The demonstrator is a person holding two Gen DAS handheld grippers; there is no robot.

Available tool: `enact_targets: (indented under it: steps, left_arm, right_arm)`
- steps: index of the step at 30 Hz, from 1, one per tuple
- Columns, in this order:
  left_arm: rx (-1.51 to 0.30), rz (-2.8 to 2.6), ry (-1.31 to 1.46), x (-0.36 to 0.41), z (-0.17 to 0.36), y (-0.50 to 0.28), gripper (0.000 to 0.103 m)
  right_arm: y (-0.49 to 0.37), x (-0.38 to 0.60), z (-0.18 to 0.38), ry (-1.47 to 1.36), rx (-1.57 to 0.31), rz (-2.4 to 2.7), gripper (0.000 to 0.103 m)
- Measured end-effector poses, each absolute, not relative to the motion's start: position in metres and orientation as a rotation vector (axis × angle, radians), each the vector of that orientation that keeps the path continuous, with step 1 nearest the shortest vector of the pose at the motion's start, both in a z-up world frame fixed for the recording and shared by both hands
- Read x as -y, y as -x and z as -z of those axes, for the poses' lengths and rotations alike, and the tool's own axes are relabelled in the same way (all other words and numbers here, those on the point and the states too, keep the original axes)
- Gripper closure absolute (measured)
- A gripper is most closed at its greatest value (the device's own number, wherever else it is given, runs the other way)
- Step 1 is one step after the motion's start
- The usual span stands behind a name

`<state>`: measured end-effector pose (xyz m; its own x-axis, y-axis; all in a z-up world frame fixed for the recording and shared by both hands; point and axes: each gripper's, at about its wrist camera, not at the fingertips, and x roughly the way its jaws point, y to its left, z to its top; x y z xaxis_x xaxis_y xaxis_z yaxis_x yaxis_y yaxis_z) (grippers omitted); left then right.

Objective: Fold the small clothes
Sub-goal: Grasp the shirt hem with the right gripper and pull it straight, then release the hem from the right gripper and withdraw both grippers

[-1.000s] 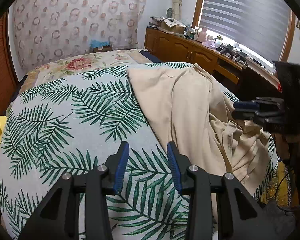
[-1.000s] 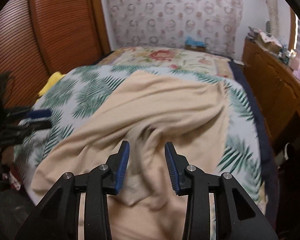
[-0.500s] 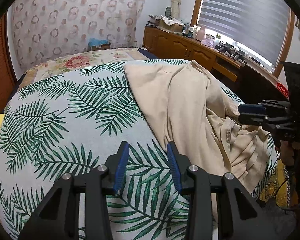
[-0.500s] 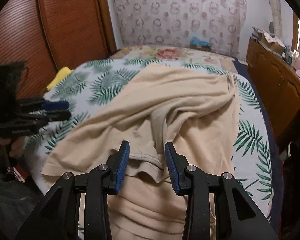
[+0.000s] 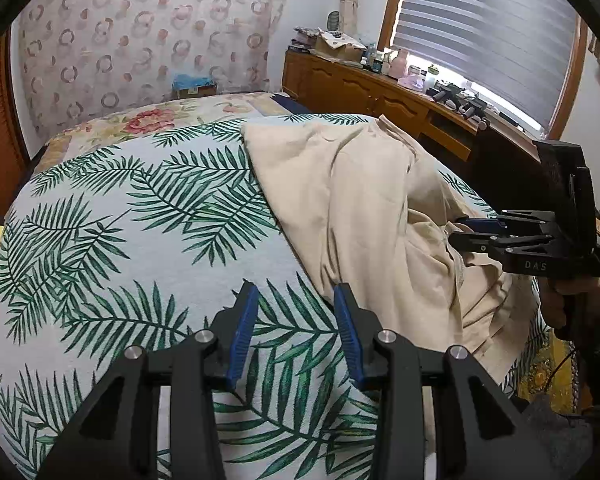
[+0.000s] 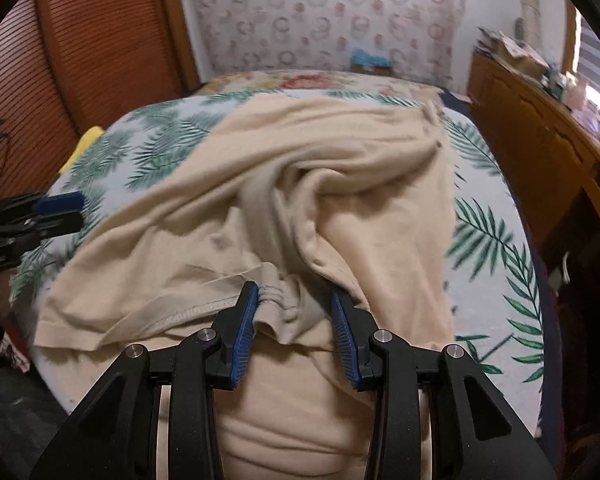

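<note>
Crumpled beige cotton garment point(image 6: 340, 208) lies on leaf-print bedspread point(image 5: 140, 240), toward its right edge. Right gripper point(image 6: 294, 300) w/ jaws spread, bunched hem btwn them, not pinched. Left gripper point(image 5: 296, 300) spread over bare bedspread, holding nothing.

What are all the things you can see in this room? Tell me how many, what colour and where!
Garment: one, beige, crumpled on the bed's near right side.
Bedspread: one, white with green palm leaves, covering the bed.
Floral cover: one, cream with red flowers, at the bed's far end.
Yellow cloth: one, yellow, at the bed's left edge.
Cabinet: one, brown wood, under the window, cluttered on top.
Blind: one, grey-white, over the window.
Louvred door: one, reddish-brown, left of the bed.
Left gripper: black, blue pads, open over the bedspread.
Right gripper: black, blue pads, open around the garment's bunched edge.
</note>
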<state>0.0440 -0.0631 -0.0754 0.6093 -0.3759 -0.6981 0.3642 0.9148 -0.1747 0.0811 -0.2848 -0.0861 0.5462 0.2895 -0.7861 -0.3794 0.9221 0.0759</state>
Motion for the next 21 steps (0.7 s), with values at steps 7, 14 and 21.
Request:
enact_targets:
  steps: [7,14,21]
  left_arm:
    - [-0.806,0.451,0.011,0.070,0.075,-0.043,0.066]
    - [-0.794,0.479,0.023,0.073,0.072,-0.041,0.066]
    - [-0.783,0.503,0.014,0.081,0.066,-0.037,0.066]
  right_arm:
    - [-0.075,0.283,0.085,0.142,-0.901,-0.446,0.093]
    - [-0.053,0.306,0.051,0.159,-0.902,-0.483,0.095]
    - [-0.024,0.332,0.016,0.231,-0.984,-0.463,0.096]
